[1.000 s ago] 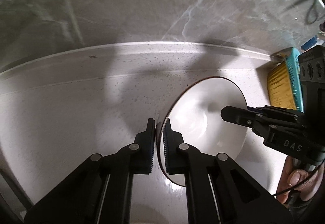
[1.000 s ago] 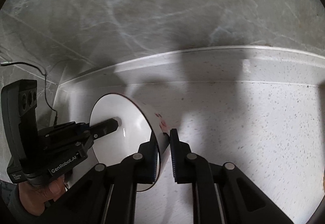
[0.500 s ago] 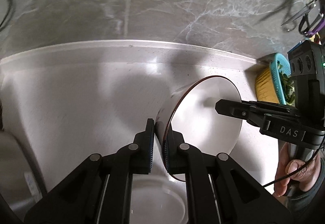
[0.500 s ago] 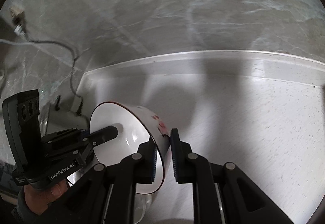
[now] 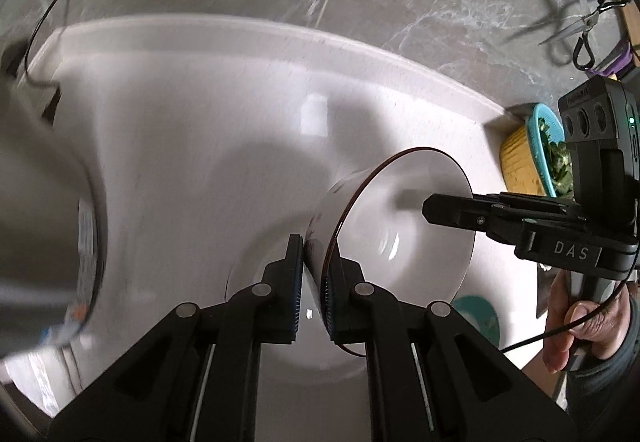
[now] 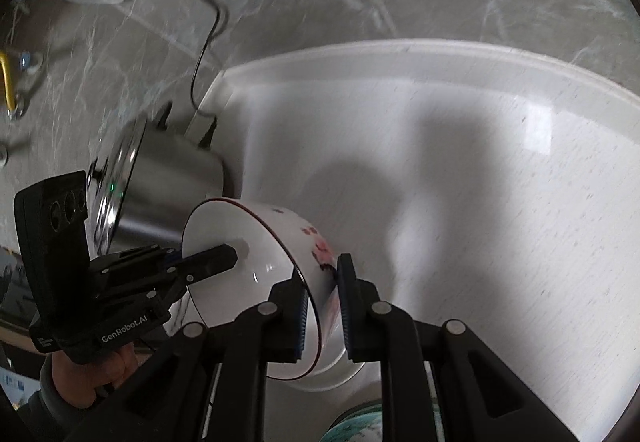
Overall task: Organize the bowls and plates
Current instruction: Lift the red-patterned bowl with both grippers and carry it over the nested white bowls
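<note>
I see the white bowl (image 5: 404, 234) with a dark red rim and pink flowers on its outside (image 6: 256, 262) held tipped on its side above the white tabletop (image 5: 192, 145). My left gripper (image 5: 314, 274) has its jaws pinching one part of the rim; my right gripper (image 6: 322, 306) pinches the opposite part. A steel pot (image 6: 168, 181) stands left, a yellow-and-teal basket (image 5: 528, 157) of greens right.

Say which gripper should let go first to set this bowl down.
Probably neither. The left gripper and right gripper each clamp opposite sides of the white bowl's rim, and it hangs in the air. Lower it together onto the white counter, then release either.
</note>
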Action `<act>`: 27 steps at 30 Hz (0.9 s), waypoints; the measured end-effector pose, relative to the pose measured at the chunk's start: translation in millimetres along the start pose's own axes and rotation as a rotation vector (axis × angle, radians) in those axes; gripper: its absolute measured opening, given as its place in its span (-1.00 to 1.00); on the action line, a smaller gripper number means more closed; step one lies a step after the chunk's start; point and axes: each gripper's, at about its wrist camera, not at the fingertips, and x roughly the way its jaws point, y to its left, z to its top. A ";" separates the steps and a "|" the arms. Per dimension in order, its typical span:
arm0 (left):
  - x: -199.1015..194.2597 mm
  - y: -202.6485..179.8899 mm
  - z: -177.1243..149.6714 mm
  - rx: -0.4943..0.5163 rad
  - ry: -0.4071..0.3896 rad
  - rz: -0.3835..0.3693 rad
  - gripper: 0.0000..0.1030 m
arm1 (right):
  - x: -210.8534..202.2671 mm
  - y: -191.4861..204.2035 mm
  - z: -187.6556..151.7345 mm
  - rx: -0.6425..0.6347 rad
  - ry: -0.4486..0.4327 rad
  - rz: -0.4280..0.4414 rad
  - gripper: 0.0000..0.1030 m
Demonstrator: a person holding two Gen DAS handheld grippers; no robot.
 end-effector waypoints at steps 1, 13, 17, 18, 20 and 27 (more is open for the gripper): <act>-0.2 5.9 -9.9 -0.014 0.008 -0.001 -0.85 | 4.3 2.6 -3.5 -0.001 0.011 0.001 -0.67; 12.5 34.2 -74.9 -0.091 0.062 0.003 -0.85 | 40.9 8.9 -27.8 -0.016 0.094 -0.036 -0.66; 16.3 38.2 -82.2 -0.091 0.061 0.011 -0.85 | 45.3 10.5 -27.7 -0.035 0.092 -0.064 -0.66; 19.6 38.5 -79.3 -0.090 0.063 0.012 -0.85 | 46.7 12.6 -27.3 -0.042 0.089 -0.074 -0.67; 24.9 36.4 -75.3 -0.087 0.069 0.016 -0.85 | 49.8 15.0 -26.8 -0.051 0.087 -0.091 -0.67; 40.9 41.2 -65.3 -0.092 0.075 0.023 -0.85 | 61.4 21.7 -25.8 -0.121 0.082 -0.177 -0.69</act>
